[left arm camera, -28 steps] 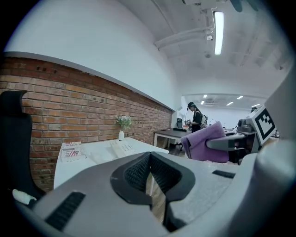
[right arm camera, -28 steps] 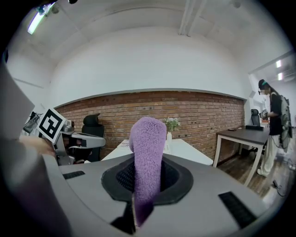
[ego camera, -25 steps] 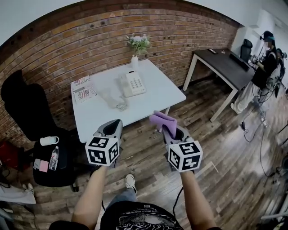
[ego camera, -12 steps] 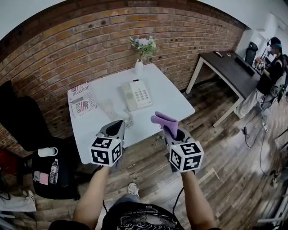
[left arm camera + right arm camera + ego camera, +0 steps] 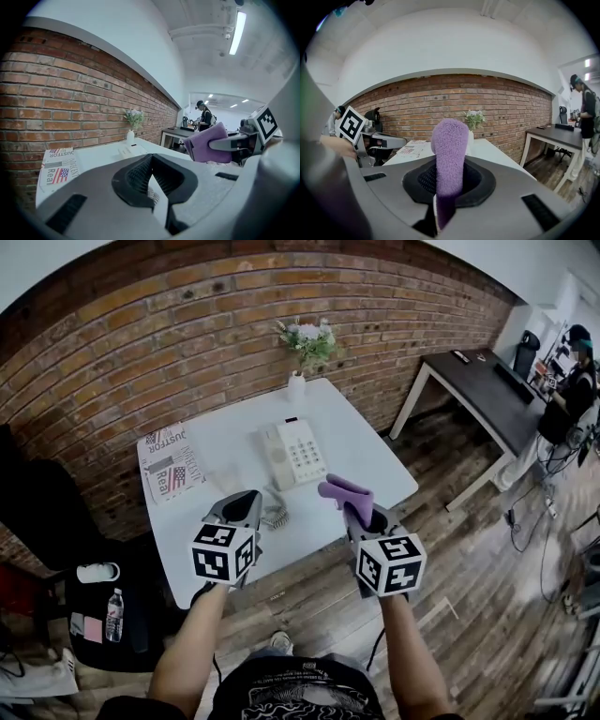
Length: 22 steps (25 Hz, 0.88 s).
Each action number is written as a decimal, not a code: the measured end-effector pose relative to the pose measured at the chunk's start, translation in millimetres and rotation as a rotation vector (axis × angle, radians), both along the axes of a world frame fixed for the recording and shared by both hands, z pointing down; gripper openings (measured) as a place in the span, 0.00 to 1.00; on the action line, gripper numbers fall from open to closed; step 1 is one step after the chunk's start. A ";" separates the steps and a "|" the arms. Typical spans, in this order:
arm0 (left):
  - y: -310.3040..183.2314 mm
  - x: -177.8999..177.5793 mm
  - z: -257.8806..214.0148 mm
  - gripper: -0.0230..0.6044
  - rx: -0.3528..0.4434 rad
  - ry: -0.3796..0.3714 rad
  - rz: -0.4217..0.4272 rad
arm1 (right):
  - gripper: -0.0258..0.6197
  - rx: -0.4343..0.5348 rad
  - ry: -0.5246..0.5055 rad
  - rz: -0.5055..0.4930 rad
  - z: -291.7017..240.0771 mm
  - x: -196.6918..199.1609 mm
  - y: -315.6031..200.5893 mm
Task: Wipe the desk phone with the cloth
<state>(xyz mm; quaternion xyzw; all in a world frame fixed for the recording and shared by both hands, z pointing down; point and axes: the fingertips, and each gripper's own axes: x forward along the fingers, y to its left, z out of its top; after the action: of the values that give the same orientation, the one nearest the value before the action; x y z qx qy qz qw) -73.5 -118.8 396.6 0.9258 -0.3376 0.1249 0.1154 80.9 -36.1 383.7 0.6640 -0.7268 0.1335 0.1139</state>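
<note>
Right claw (image 5: 361, 512) pinches the purple cloth (image 5: 345, 491). The jaws clamp its lower part and the rest stands up and folds forward over the tips. In the right gripper view the cloth (image 5: 447, 140) fills the middle and hides the phone; its pinched end is lost down in the slot.

Left claw (image 5: 242, 505) is pressed together with nothing in it. The left gripper view shows only a thin pale sliver at the seam (image 5: 154, 187).

I hold both claws side by side at the near edge of the white table (image 5: 366, 474), clear of the top; height above it can't be judged.

The desk phone (image 5: 294, 453) lies mid-table, handset on its left side, keypad to the right, well apart from the cloth. Its coiled cord (image 5: 274, 517) lies just ahead of the left claw. In the left gripper view my own claw body cuts off all but the phone's top (image 5: 131, 150).

A newspaper (image 5: 169, 465) sits at the table's left edge. A small white vase (image 5: 297, 385) of flowers stands at the far edge, by the brick wall (image 5: 141, 343).

The wood plank floor (image 5: 469, 596) runs right to a dark desk (image 5: 487, 390), with a person (image 5: 567, 395) standing beyond it. Black chair (image 5: 37, 493) at the left, partly cut off by the frame.
</note>
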 end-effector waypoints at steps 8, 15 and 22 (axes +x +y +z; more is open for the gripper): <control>-25.2 11.6 7.8 0.05 -0.004 0.006 -0.001 | 0.11 0.002 0.049 -0.041 1.3 10.9 -37.1; -52.7 21.5 23.7 0.05 -0.019 -0.013 -0.076 | 0.11 -0.004 0.093 -0.145 9.8 26.1 -92.2; -90.6 47.7 37.3 0.05 -0.043 -0.032 -0.172 | 0.11 -0.022 0.140 -0.283 19.2 53.0 -163.5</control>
<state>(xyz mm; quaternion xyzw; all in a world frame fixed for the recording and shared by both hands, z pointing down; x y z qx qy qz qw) -25.8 -209.4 433.9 0.8886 -0.4149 0.1366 0.1400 134.0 -199.6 402.9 0.5612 -0.8020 0.0774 0.1892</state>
